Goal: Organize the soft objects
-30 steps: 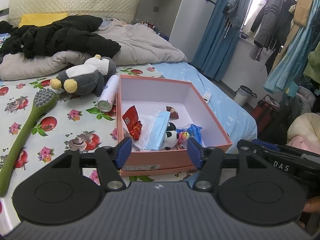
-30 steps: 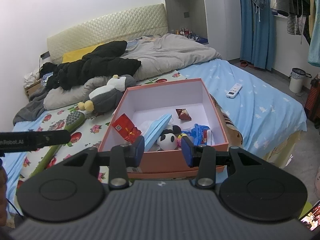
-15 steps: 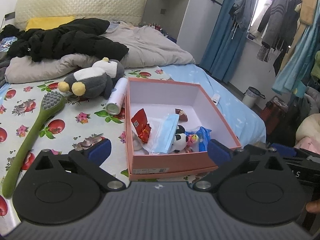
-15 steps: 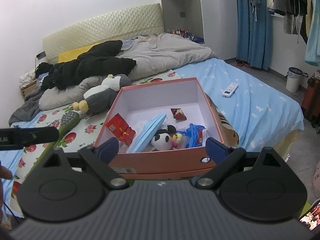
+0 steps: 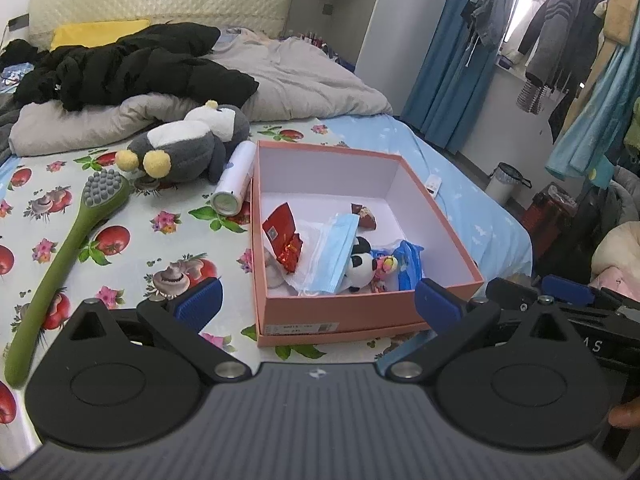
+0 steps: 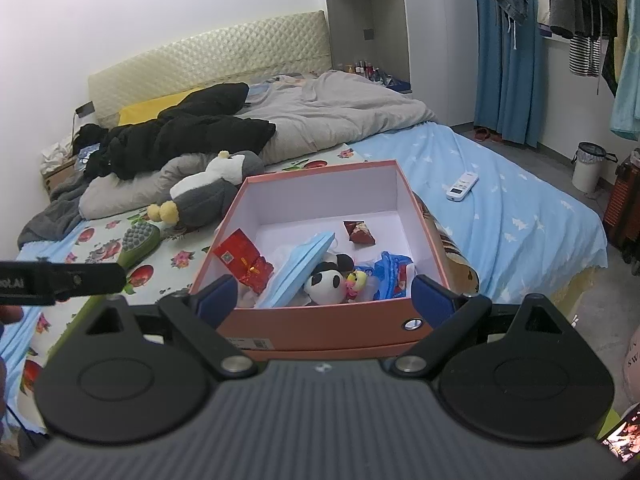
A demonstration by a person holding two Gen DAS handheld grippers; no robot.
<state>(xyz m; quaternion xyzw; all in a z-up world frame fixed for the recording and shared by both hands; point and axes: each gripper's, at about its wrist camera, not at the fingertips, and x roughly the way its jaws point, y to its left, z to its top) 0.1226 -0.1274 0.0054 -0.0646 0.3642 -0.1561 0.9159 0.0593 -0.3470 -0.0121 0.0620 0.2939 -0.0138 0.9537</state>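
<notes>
Brush (image 5: 68,248) lies at frame left on the floral sheet; penguin plush (image 5: 188,146) rests upper left, beside the pink box (image 5: 340,312) at centre (panda toy (image 5: 358,270) inside). Left gripper (image 5: 318,306) and right gripper (image 6: 322,294) have just been opening, jaws wide, nothing between them.
</notes>
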